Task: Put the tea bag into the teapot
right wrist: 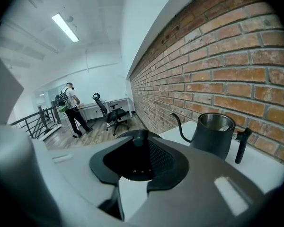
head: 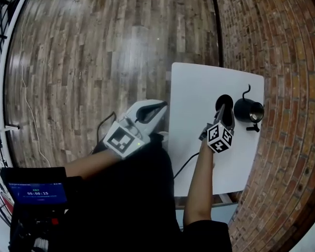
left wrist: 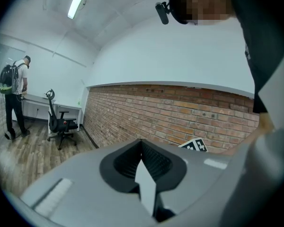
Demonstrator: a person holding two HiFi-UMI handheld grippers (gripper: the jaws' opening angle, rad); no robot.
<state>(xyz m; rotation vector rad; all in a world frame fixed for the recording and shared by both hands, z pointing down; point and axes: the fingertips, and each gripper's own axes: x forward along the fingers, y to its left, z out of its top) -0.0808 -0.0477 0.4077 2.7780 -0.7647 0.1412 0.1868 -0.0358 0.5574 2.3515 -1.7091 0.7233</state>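
Black gooseneck teapot [right wrist: 210,141] w/ lid [head: 224,103] off

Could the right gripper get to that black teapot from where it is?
Probably yes: the teapot stands close beside the right gripper on the white table, nothing between them, though its jaws seem to be holding the lid.
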